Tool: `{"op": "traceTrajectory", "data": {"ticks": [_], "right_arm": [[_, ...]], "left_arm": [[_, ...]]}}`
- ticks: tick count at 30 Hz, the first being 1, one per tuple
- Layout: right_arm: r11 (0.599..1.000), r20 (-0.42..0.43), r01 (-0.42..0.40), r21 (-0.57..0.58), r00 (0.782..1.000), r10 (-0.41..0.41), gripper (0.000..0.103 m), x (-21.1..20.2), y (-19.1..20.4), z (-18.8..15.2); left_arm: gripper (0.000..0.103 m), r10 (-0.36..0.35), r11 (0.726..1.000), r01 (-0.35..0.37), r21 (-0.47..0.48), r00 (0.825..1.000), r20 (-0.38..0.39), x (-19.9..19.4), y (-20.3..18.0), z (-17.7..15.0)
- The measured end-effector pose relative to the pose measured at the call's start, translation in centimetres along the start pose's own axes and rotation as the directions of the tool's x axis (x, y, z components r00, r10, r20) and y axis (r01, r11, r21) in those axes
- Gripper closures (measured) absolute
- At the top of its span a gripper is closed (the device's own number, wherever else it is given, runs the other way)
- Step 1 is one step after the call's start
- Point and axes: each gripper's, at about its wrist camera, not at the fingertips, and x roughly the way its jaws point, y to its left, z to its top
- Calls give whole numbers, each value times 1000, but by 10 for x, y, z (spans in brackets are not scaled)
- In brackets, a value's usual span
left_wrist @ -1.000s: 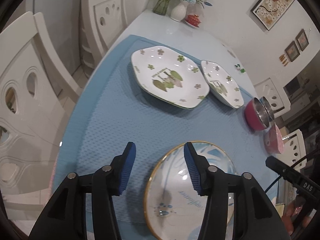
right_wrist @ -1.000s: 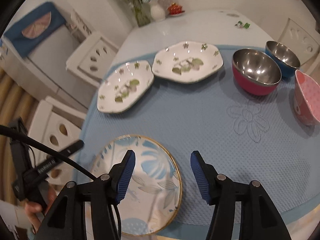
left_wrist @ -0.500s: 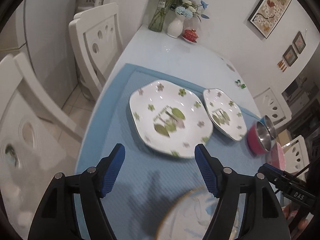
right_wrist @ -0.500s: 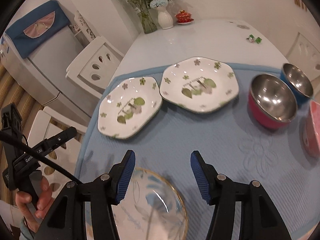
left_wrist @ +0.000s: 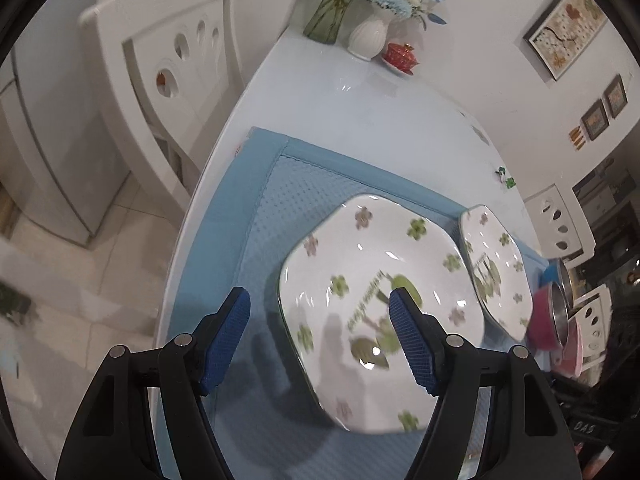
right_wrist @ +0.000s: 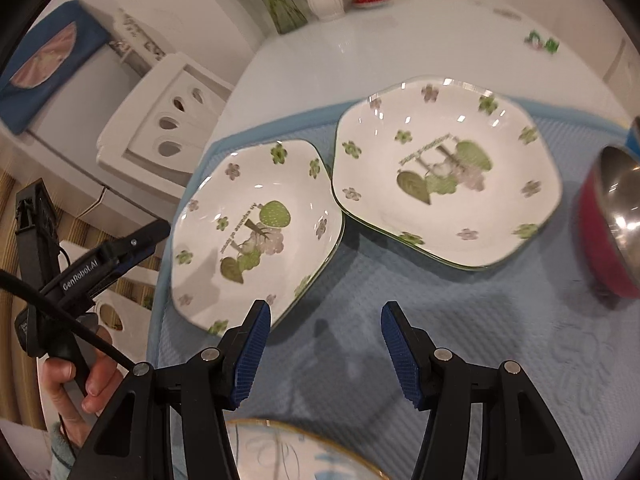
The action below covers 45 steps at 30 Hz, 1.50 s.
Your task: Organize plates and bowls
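Note:
Two white plates with green clover prints lie side by side on a blue mat (left_wrist: 256,240). In the left wrist view the nearer plate (left_wrist: 360,280) lies under my open, empty left gripper (left_wrist: 320,340), whose fingers straddle its left rim; the second plate (left_wrist: 496,268) is beyond it. In the right wrist view my open, empty right gripper (right_wrist: 324,350) hovers over the mat just in front of the left plate (right_wrist: 256,232) and the right plate (right_wrist: 444,172). A gold-rimmed blue-leaf plate (right_wrist: 304,456) lies below it. A red steel-lined bowl (right_wrist: 612,224) stands at right.
A blue bowl (left_wrist: 554,272) and a pink bowl (left_wrist: 572,348) stand past the red bowl (left_wrist: 544,316). A white vase (left_wrist: 368,36), a glass vase (left_wrist: 324,20) and a red lidded cup (left_wrist: 400,54) stand at the table's far end. A white chair (left_wrist: 172,64) flanks the table's left edge.
Both grippers moved forward from over the gold-rimmed plate toward the two clover plates. The left gripper opened wider and now straddles the nearer plate's rim.

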Motion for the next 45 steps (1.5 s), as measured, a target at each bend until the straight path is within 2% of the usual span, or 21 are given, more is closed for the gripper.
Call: {"op": "traceTrajectory", "data": {"ticks": [6,11,13,15,17,21,23,26,28,32,36,41,45], "right_arm": [[999,-41,-21,51,999,23,47,29,-8,13],[999,-50,-33,41,998,35,47,44,-7,19],[998,-41,-40,39,998,42,47,47,-7,21],[999,-30,-45,31,998,46,51,49,-6,23],[998,-32,-50,28,998,50,60,53,-5,25],[999,-30,-50,3,998,50,68,56,-2,29],[999,-30,-47,-20,998,47,71,60,4,32],[997,-26,-2,-82,1000,0,72,60,17,30],[994,-26,15,-109,1000,-18,72,60,20,27],[993,-48,0,-120,999,-6,72,55,22,21],[986,-36,-2,-169,999,-4,72,45,32,12],[944,21,46,-327,999,-42,72,30,48,-8],[926,37,45,-376,999,-33,72,20,48,-16]], "left_arm": [[35,-21,999,22,41,999,-31,25,2,13],[44,-65,997,68,42,996,-58,44,5,18],[52,-89,995,92,42,994,-68,51,5,19],[55,-103,993,106,49,992,-70,57,4,20],[55,-109,992,113,52,992,-61,59,4,21],[55,-124,991,126,45,991,-43,60,4,19],[58,-124,990,126,58,991,-40,60,1,18],[58,-108,992,111,67,993,-41,58,-1,15],[58,-120,992,122,38,992,-41,53,2,13],[58,-109,994,109,7,993,-34,40,5,0],[58,-96,995,96,-20,995,-10,21,8,-21],[58,-84,996,84,29,996,22,-3,4,-42],[58,-108,993,106,41,994,35,-15,2,-52]]}}
